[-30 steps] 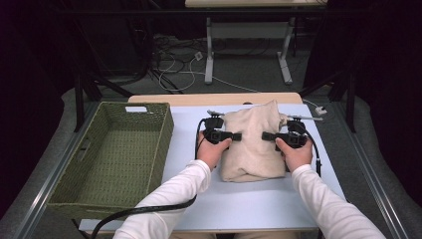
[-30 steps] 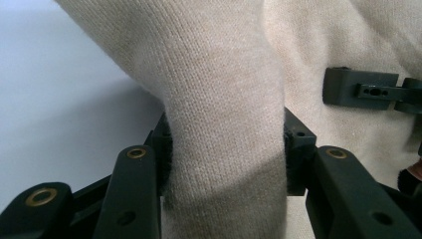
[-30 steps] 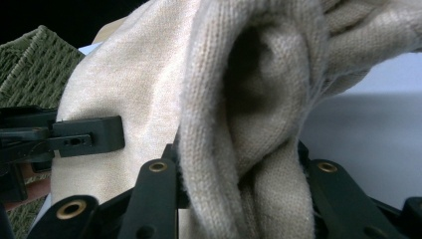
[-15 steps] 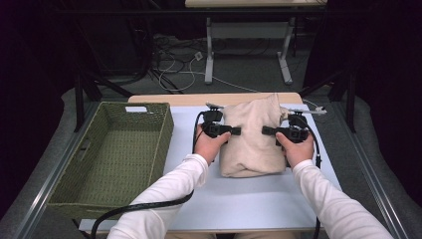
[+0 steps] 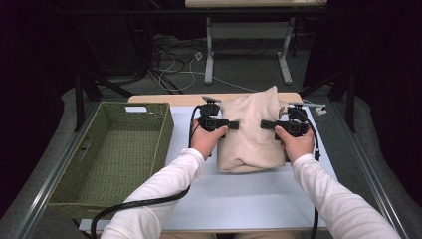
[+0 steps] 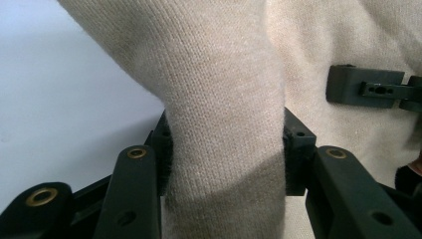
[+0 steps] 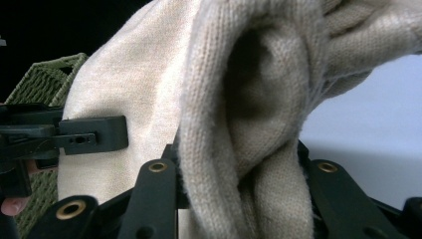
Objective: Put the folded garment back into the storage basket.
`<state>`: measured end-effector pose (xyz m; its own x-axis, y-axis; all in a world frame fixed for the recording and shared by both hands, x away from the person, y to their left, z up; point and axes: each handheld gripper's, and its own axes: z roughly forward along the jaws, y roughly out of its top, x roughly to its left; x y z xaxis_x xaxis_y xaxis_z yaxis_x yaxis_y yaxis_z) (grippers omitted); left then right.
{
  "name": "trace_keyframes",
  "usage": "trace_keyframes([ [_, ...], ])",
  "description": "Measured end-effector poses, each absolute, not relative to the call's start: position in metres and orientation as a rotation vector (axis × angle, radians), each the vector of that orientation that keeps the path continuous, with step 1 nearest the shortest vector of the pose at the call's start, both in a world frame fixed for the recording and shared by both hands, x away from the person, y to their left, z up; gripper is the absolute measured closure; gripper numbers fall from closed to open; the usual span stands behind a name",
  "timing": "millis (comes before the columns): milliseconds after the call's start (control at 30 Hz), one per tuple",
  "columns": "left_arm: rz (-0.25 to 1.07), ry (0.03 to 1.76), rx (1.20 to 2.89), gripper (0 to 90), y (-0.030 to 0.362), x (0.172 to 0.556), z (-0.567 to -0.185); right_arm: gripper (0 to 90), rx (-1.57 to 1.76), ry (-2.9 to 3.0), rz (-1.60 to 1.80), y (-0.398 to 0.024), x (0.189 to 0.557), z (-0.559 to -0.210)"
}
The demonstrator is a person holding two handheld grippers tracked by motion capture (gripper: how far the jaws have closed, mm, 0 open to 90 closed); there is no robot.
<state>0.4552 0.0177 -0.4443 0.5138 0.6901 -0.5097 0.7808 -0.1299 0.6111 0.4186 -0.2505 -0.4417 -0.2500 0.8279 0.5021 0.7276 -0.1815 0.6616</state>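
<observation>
High view shows both grippers, left (image 5: 233, 125) and right (image 5: 266, 124), fingers pinching the folded sweater (image 5: 251, 134), now lifted higher than before, ready for the basket (image 5: 107, 149).

The left hand-held gripper (image 5: 230, 125) and right hand-held gripper (image 5: 265, 124) pinch a beige sweater (image 5: 251, 132) from both sides. A green basket (image 5: 154, 122) stands left on the bench (image 5: 239, 199).

Left tongs (image 5: 233, 125) and right tongs (image 5: 266, 124) clamped, facing each other.

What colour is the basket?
Green. The woven basket shows best in the high view, left of the beige sweater.
</observation>
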Motion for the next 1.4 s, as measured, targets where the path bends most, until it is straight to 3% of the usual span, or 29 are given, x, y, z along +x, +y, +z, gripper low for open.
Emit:
trace_keyframes([
  [1400, -0.116, 1.204, 1.854, 55.8, 0.054, 0.455, -0.389, 62.2, 1.794, 1.972, 1.459, -0.218, 0.422, -0.385],
])
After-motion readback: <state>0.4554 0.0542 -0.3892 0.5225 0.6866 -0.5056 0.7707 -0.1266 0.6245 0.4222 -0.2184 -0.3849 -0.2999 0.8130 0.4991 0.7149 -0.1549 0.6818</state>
